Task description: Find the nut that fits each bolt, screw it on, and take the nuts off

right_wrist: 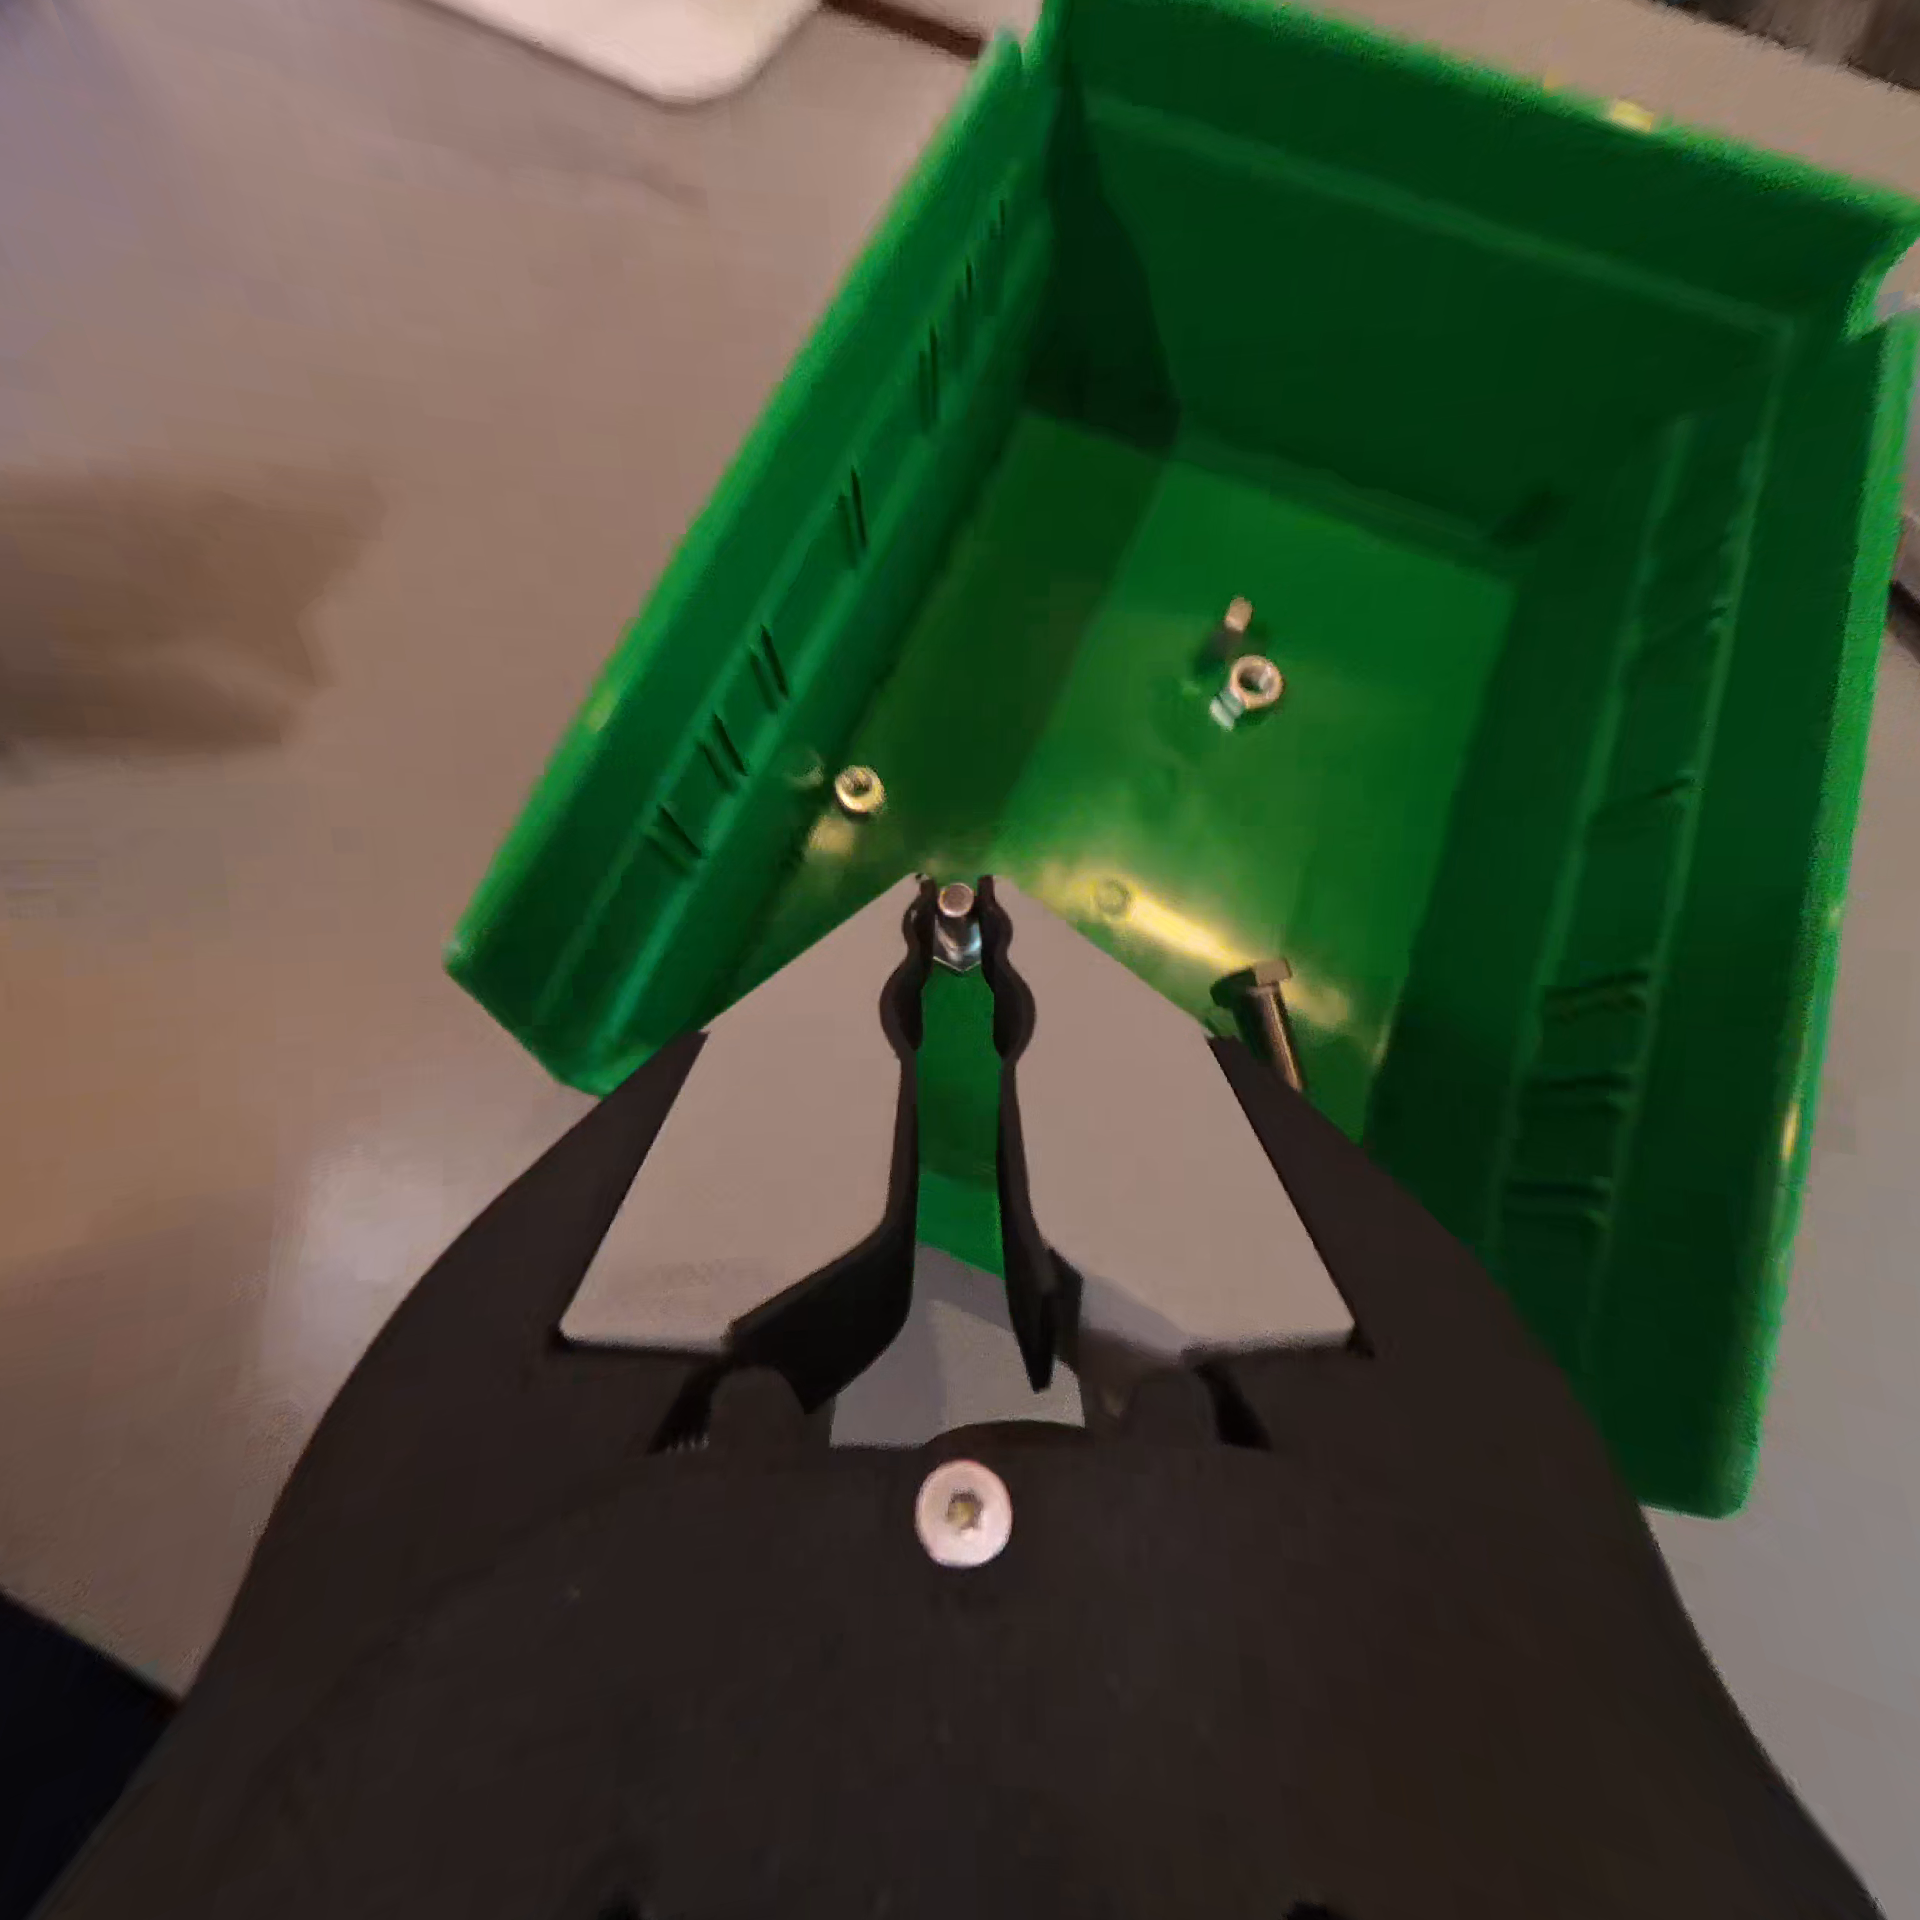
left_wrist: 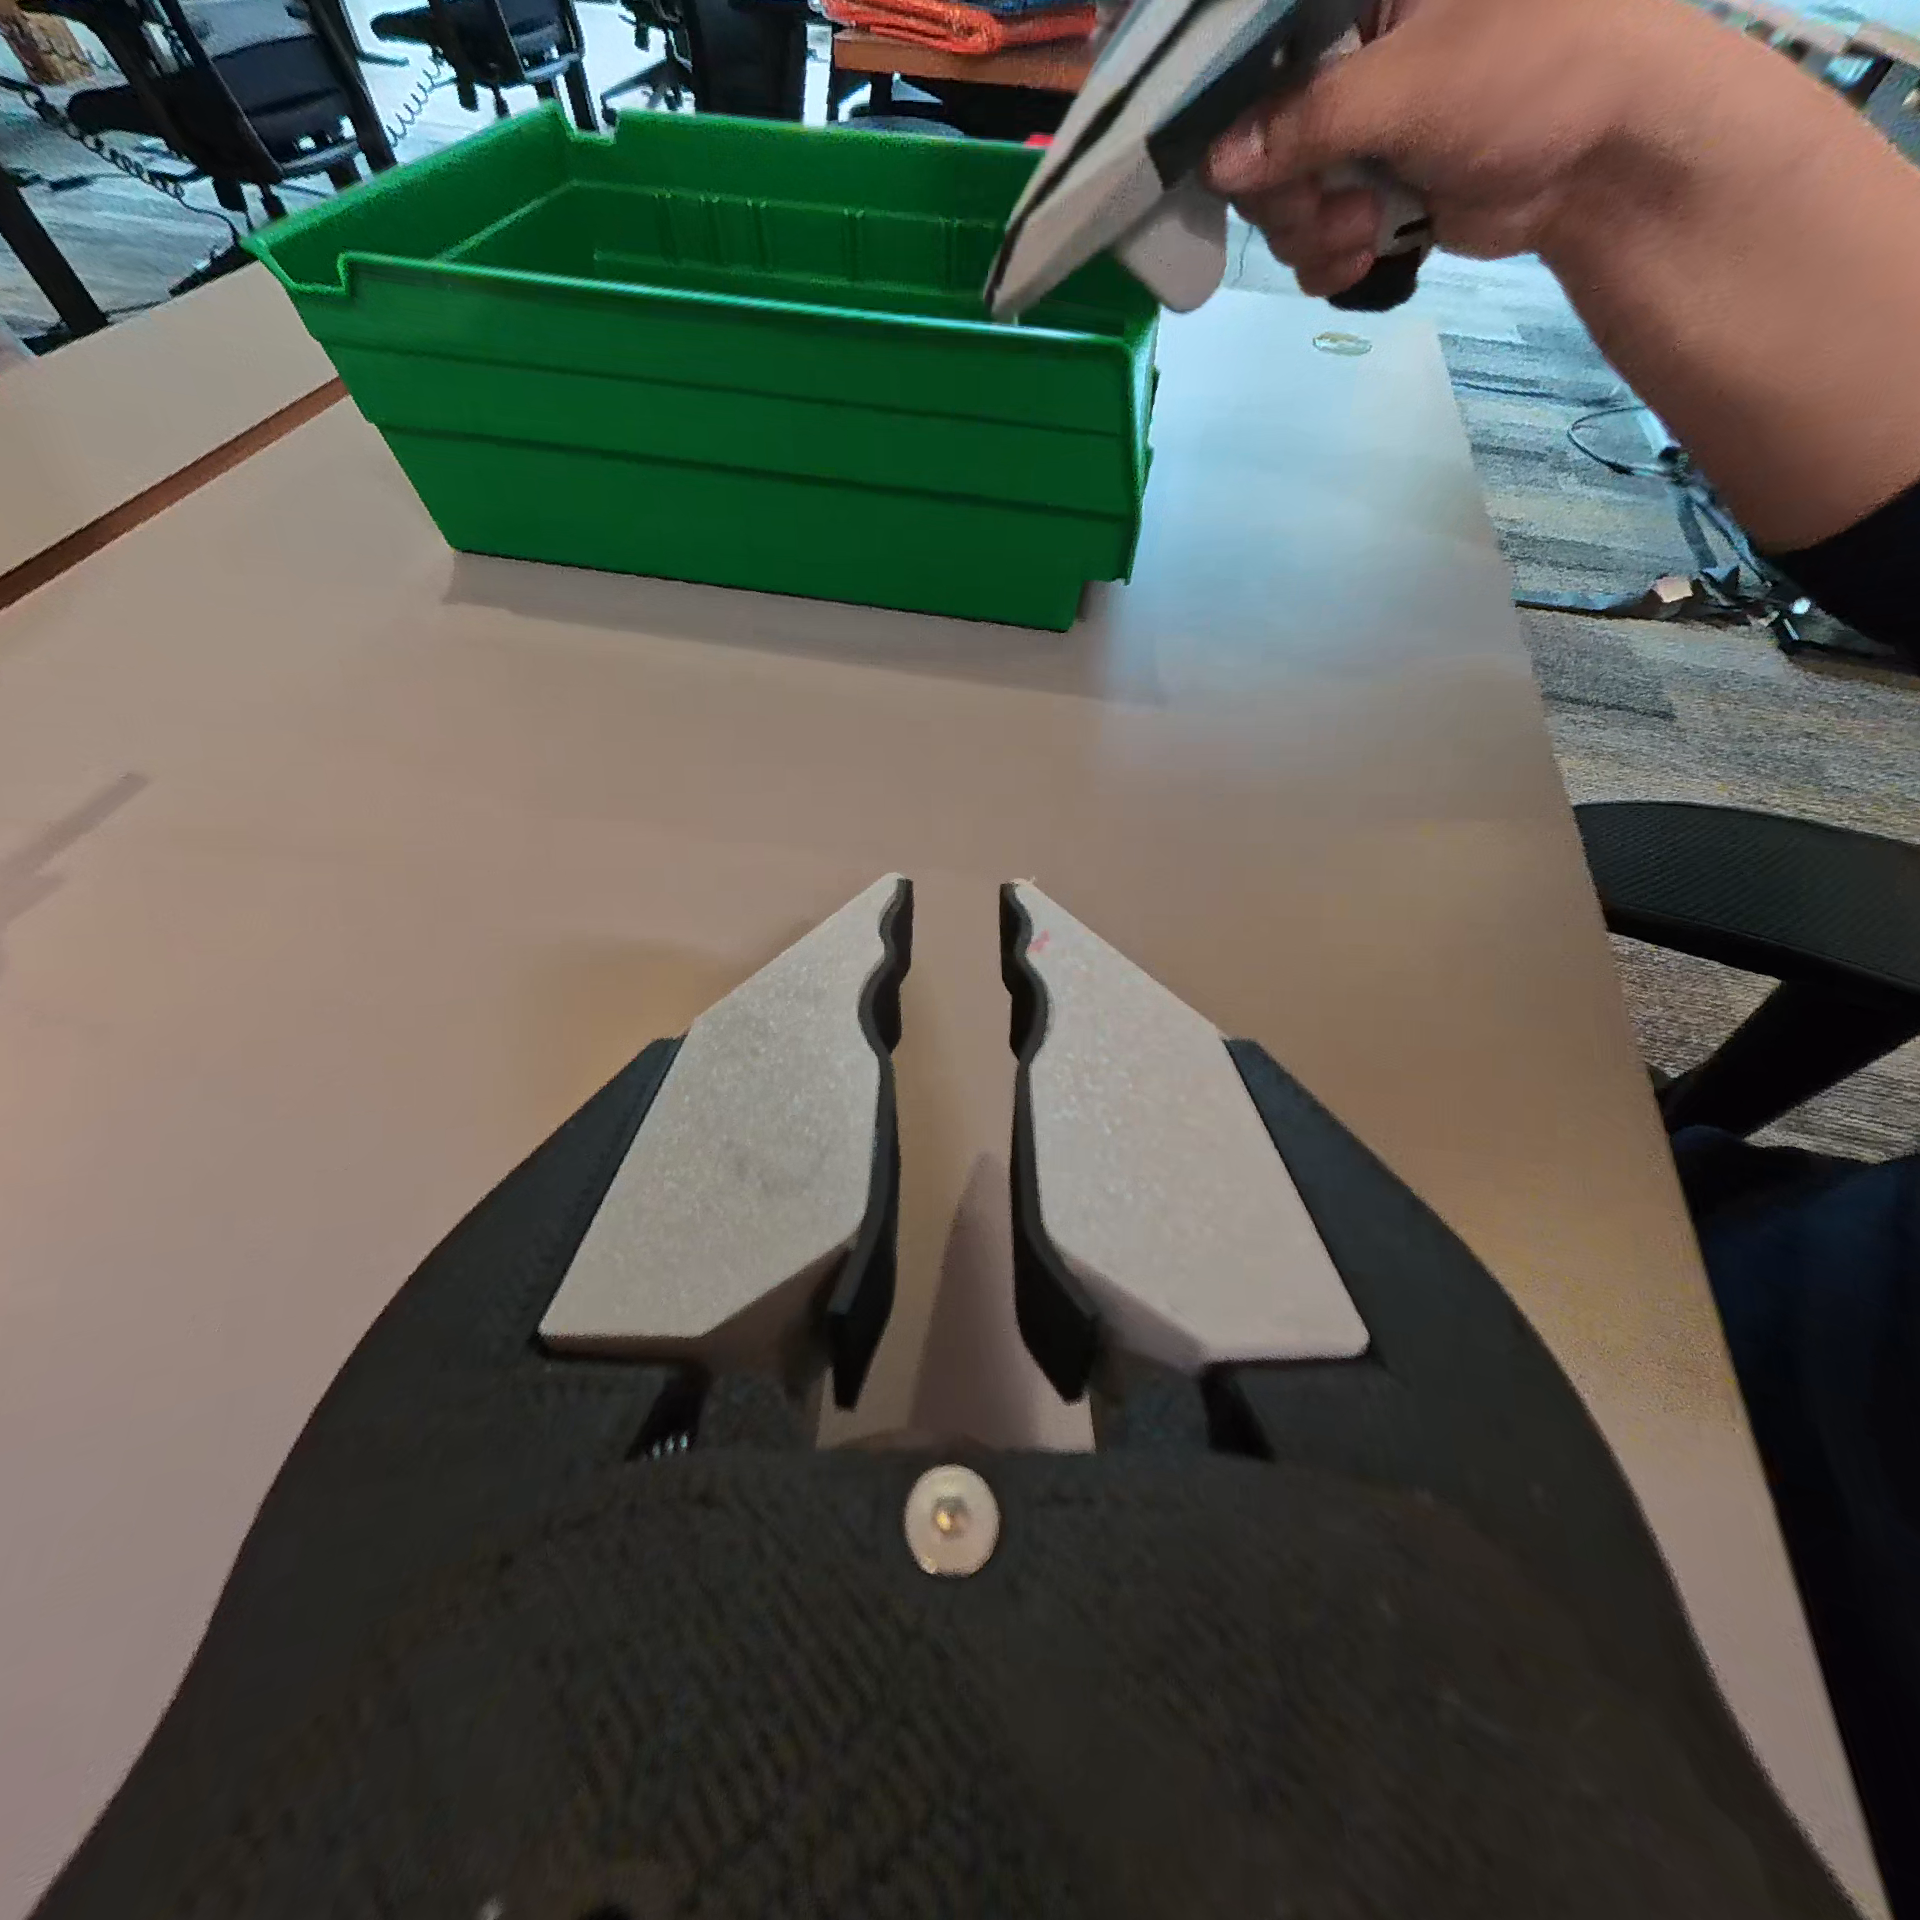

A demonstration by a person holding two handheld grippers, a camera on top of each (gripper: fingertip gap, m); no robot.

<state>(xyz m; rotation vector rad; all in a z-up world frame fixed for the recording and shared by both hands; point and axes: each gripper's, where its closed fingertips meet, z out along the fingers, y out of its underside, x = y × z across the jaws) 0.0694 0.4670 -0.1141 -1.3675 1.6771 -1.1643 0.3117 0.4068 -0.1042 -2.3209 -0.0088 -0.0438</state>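
A green plastic bin (left_wrist: pixel 727 457) stands on the tan table ahead of my left gripper (left_wrist: pixel 956 894), which is open and empty low over the table. My right gripper (right_wrist: pixel 953 904) hovers over the bin (right_wrist: pixel 1621 831), shut on a small bolt (right_wrist: pixel 954 920) with a nut on it. It also shows in the left wrist view (left_wrist: pixel 1003 296), above the bin's near right corner. On the bin floor lie a loose nut (right_wrist: pixel 858 792) by the left wall, a nut against a short bolt (right_wrist: pixel 1250 684) in the middle, and a longer bolt (right_wrist: pixel 1270 1013) partly hidden by my right finger.
The table edge (left_wrist: pixel 1621 935) runs down the right, with carpet, cables and a black chair (left_wrist: pixel 1766 904) beyond. A person's hand (left_wrist: pixel 1455 135) holds the right gripper. Office chairs and desks stand behind the bin. A pale flat object (right_wrist: pixel 644 42) lies at the far left. My hands' fingertips stand some 25 cm from each other. The right gripper is farther from the pale flat object (right_wrist: pixel 644 42), some 40 cm, than the left, some 35 cm.
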